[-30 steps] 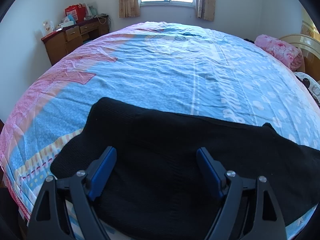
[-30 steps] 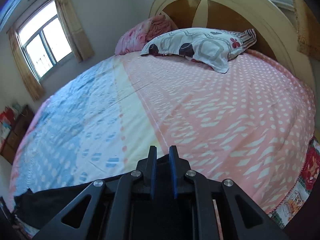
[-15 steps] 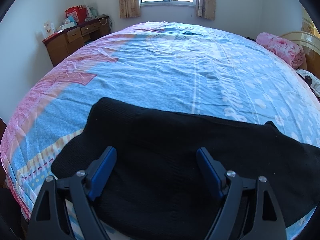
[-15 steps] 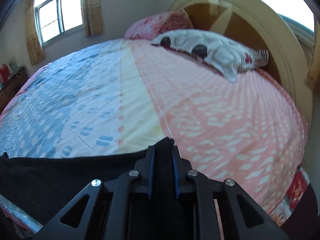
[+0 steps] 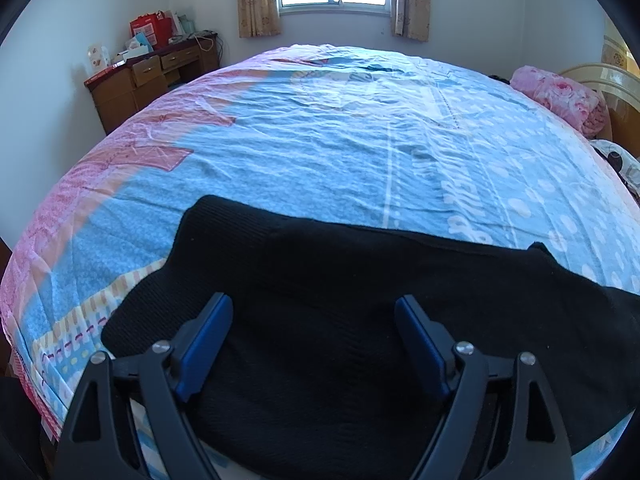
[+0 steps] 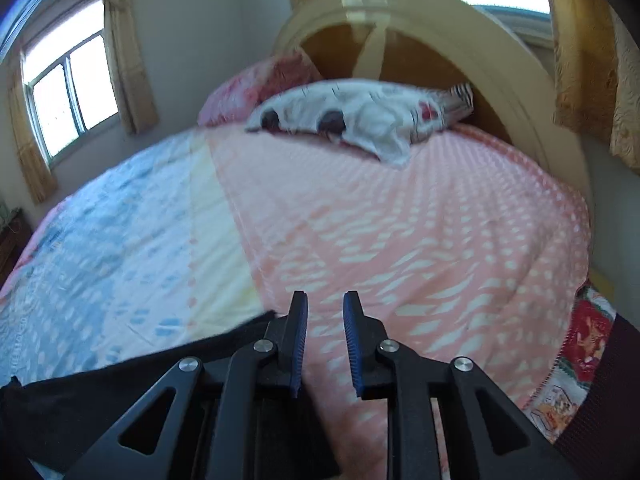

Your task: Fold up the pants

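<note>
Lying flat along the near edge of the bed [image 5: 320, 128], the black pants [image 5: 340, 320] spread beneath and ahead of the left gripper [image 5: 314, 316], whose blue-padded fingers [image 5: 208, 336] stand wide apart above the dark knit with nothing between them. Cloth fills the whole gap between the two fingers and runs past both, left and right. In the right wrist view the right gripper [image 6: 325, 320] has its fingers [image 6: 299, 328] parted by a narrow gap — pink bedsheet [image 6: 420, 240] shows between them, no cloth. An end of the pants [image 6: 120, 384] lies to the left of that gripper's left finger and under its frame; the picture is blurred, so whether cloth touches the finger is hard to say. Beyond the fingertips a patterned pillow [image 6: 360, 116] rests against the headboard [image 6: 460, 40].
</note>
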A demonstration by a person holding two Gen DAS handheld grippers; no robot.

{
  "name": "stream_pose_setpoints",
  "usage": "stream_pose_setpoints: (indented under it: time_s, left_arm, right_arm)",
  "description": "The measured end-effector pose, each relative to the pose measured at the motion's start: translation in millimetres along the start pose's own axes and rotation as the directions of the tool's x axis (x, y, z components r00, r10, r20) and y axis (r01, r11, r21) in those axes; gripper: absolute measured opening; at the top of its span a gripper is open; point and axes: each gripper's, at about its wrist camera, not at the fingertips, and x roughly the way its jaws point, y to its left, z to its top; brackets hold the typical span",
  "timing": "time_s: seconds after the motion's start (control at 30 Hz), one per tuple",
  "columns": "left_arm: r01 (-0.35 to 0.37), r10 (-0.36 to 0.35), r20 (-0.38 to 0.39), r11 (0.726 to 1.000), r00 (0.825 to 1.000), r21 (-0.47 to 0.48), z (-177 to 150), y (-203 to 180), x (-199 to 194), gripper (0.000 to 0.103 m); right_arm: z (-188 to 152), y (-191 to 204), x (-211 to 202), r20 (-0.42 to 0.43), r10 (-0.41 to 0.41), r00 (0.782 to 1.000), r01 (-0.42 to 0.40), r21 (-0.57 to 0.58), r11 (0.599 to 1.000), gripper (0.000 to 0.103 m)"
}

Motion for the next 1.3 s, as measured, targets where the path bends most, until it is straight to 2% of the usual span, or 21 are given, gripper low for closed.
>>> stream_pose_setpoints:
  time_s: [0.1,0.2,0.3,0.37,0.47,0.5,0.57,0.63,0.73,0.77,0.83,0.9,0.93,0.97,1.03,1.13,1.23,1.3]
  left_arm:
    - [-0.008,0.008,0.014,1.000,1.000,0.007,0,-2,-3,0.086]
    - [-0.001,0.001,0.058,1.000,0.998,0.001,3,1,-20,0.086]
    - [-0.022,0.021,0.128,1.000,0.992,0.005,9,3,-42,0.086]
    - [-0.015,0.010,0.136,0.999,0.991,0.031,11,-1,-52,0.086]
    - [0.016,-0.034,0.150,0.993,0.988,0.115,1,-16,-60,0.086]
    - [0.027,-0.047,0.149,0.991,0.988,0.134,-3,-20,-60,0.086]
    - [0.060,-0.083,0.130,0.984,0.988,0.166,-13,-27,-57,0.086]
    - [0.062,-0.081,0.106,0.983,0.991,0.174,-17,-28,-50,0.086]
    - [0.056,-0.059,0.021,0.992,0.998,0.114,-23,-15,-30,0.086]
    - [0.061,-0.060,-0.017,0.995,0.998,0.075,-25,-6,-21,0.086]
    - [0.088,-0.089,0.003,0.993,0.996,0.078,-28,-3,-23,0.086]
    - [0.060,-0.061,0.007,0.991,0.998,0.123,-31,-10,-24,0.086]
    - [0.042,-0.044,0.012,0.988,0.999,0.146,-33,-13,-23,0.086]
    - [0.030,-0.034,0.022,0.987,0.999,0.155,-34,-16,-23,0.087]
    - [0.021,-0.025,0.029,0.988,0.999,0.151,-35,-17,-25,0.087]
    - [0.001,-0.005,0.024,0.989,1.000,0.150,-35,-18,-25,0.087]
    - [-0.031,0.028,0.025,0.987,0.999,0.155,-35,-21,-31,0.087]
    - [-0.021,0.015,0.035,0.988,0.999,0.155,-35,-25,-39,0.087]
  right_arm:
    - [-5,35,-31,0.044,0.154,0.987,-0.154,-0.014,0.988,0.026]
    - [-21,83,-39,-0.023,0.311,0.950,-0.312,-0.021,0.950,0.029]
    - [-43,142,-36,-0.127,0.476,0.870,-0.482,-0.014,0.876,0.030]
    - [-58,189,-30,-0.204,0.557,0.805,-0.572,-0.014,0.820,0.030]
    - [-86,259,-19,-0.340,0.607,0.718,-0.656,-0.041,0.753,0.030]
    - [-96,277,-17,-0.363,0.617,0.698,-0.676,-0.053,0.735,0.030]
    - [-117,319,-12,-0.414,0.638,0.650,-0.716,-0.053,0.696,0.030]
    - [-133,351,-7,-0.449,0.666,0.596,-0.753,-0.024,0.658,0.030]
    - [-156,395,-5,-0.490,0.688,0.535,-0.790,-0.003,0.613,0.030]
    - [-165,409,-5,-0.502,0.689,0.523,-0.796,0.000,0.605,0.030]
    - [-183,429,-5,-0.526,0.681,0.510,-0.802,-0.003,0.597,0.030]
    - [-193,438,-1,-0.544,0.671,0.504,-0.795,0.011,0.606,0.030]
    - [-199,441,2,-0.552,0.674,0.491,-0.791,0.043,0.611,0.030]
    - [-202,441,3,-0.546,0.682,0.487,-0.786,0.066,0.614,0.030]
    - [-205,438,0,-0.532,0.690,0.491,-0.779,0.086,0.621,0.030]
    - [-206,432,-3,-0.550,0.681,0.484,-0.771,0.098,0.629,0.031]
    - [-201,419,-13,-0.534,0.676,0.509,-0.769,0.072,0.635,0.031]
    - [-194,408,-20,-0.506,0.679,0.533,-0.767,0.051,0.640,0.031]
